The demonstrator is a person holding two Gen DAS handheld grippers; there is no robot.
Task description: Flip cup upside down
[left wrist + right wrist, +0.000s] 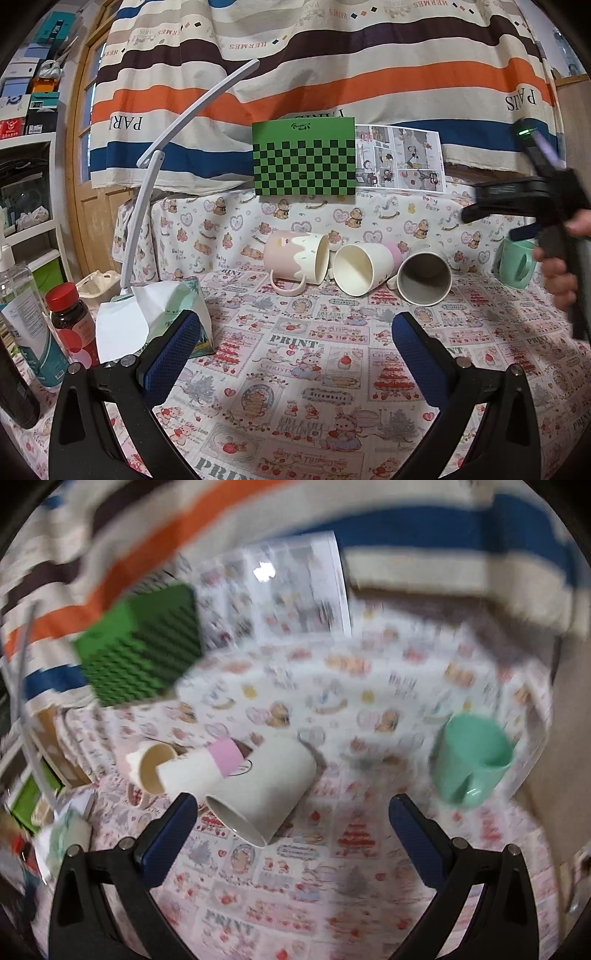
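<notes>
The left gripper [295, 339] hovers low over the tablecloth [303, 369], jaws spread and empty. Beyond it three cups lie on their sides: pink cup [295, 258], cream cup [360, 267], grey cup [424, 277]. The right gripper [293, 819], also spread, tilts down, apparently near the grey cup in its blurred view; the green mug [472, 760] stands to its right.

Left tongs [295, 343] with black angular arms, blue textured pads, silver screws, right tongs [293, 825] matching, bare-skinned hand [559, 275] on black handle with green light, right edge of frame
</notes>
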